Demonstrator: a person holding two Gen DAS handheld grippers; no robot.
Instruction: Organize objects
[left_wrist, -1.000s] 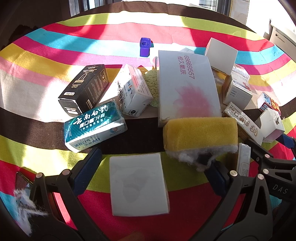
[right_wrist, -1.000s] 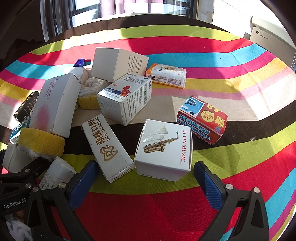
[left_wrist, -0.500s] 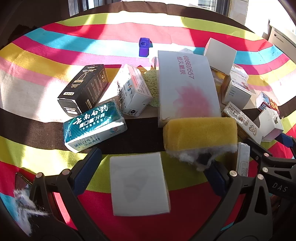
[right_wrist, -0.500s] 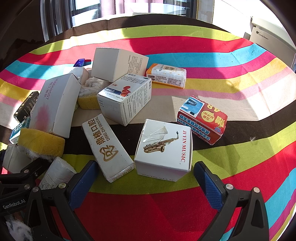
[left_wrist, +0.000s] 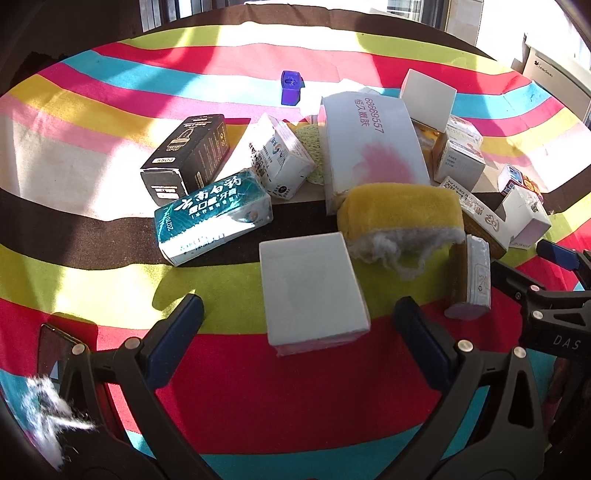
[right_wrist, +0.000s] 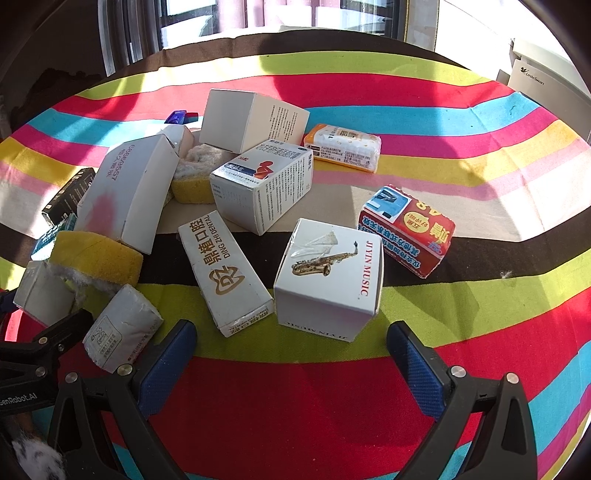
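Plain white box (left_wrist: 312, 286) label unreadable, yellow sponge (left_wrist: 400, 206) hiding boxes behind, both grippers' jaws spread, empty

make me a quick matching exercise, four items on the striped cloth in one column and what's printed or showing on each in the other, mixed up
Items:
1. black box
2. teal box
3. white cube box
4. yellow sponge

Features:
a. gold saxophone picture
b. frayed white fluff along its lower edge
c. large white Chinese characters
d. lies at the left end of the pile

Pairs: 1-d, 2-c, 3-a, 4-b
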